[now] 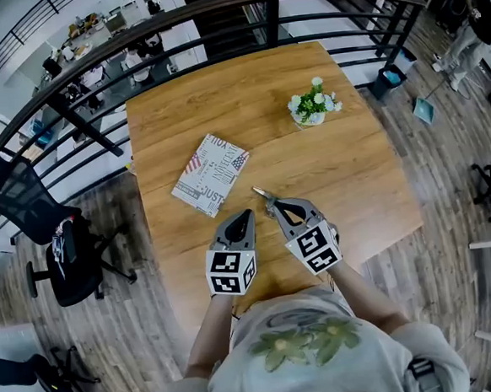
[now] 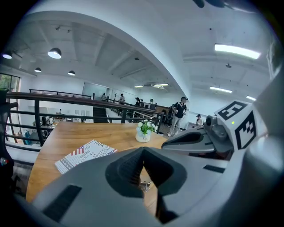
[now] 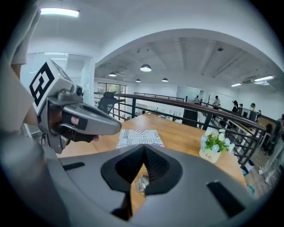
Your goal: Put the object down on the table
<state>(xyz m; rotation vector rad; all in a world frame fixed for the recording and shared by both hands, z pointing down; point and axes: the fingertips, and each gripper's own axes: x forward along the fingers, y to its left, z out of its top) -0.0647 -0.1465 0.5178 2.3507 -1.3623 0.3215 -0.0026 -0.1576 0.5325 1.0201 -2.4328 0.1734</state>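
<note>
Right tool (image 3: 143,150) and left tool (image 2: 143,151) both clenched empty because the small silvery object (image 3: 142,183), possibly a clip, already lies free on the bench (image 1: 354,174); deposit judged complete.

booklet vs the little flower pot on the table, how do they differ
The booklet lies flat; the flower pot stands upright. The booklet is a printed rectangle with a flag design; the flower pot is small, pale and holds green leaves and pale blooms. The booklet lies nearer the person, the flower pot farther off. Both rest on the wooden table, apart.
</note>
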